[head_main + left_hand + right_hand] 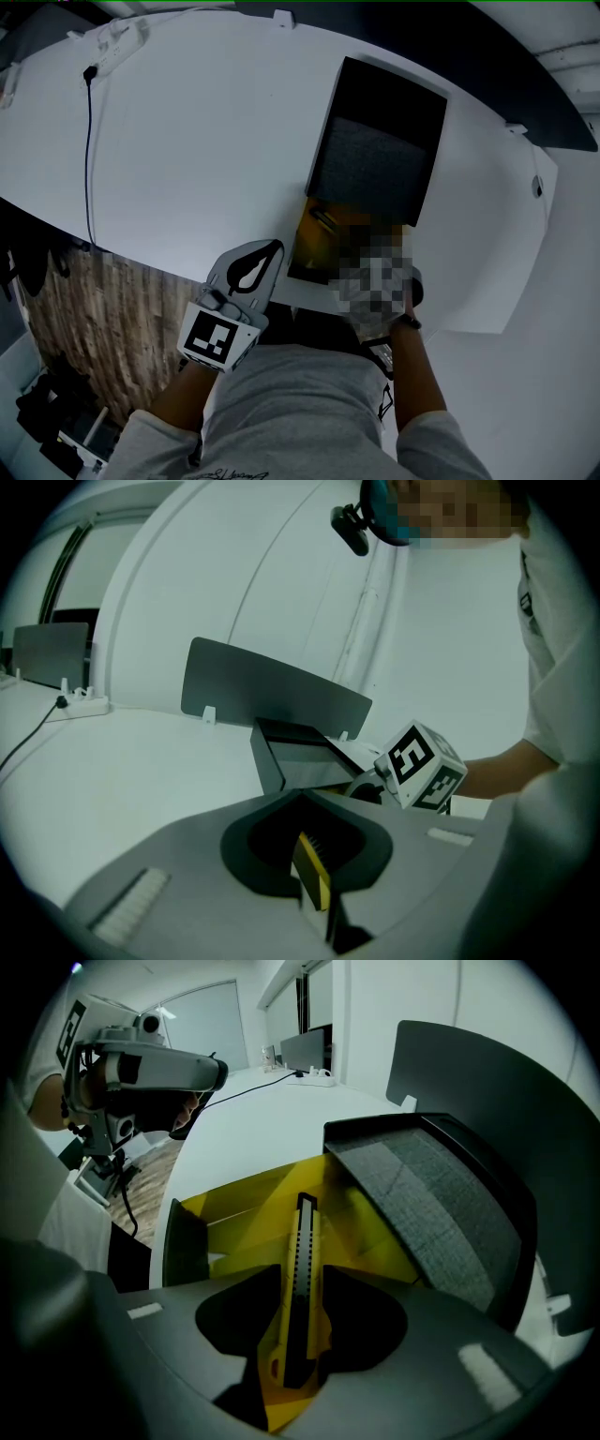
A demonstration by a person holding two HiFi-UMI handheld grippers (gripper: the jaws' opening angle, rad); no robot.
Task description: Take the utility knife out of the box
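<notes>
**A:** Where is the yellow-and-black plastic utility knife (302,1269) at this point?

**B:** It lies flat on the yellow lining of the shallow black box (186,1241), running lengthwise from near to far. The box sits at the near side of the white table (206,150), and the knife has not left it.

**A:** And the right gripper (302,1321)?

**B:** It points steeply down into the box with its jaws spread wide, one on each side of the knife's near end. The knife is between them, but neither pad looks pressed on it, so nothing is pinched. Straddling the narrow body this way looks like the set-up for closing across its width.

**A:** Why is the black lid with grey foam lining (427,1199) where it is?

**B:** It is folded back on the far side, which leaves the inside of the box open from above.

**A:** What is the left gripper (274,249) doing?

**B:** It rests at the table's near edge, just left of the box, with its jaws pressed together on nothing. Whether it touches the box wall cannot be told. It seems parked there to stay clear, or perhaps to steady the box during the lift.
</notes>
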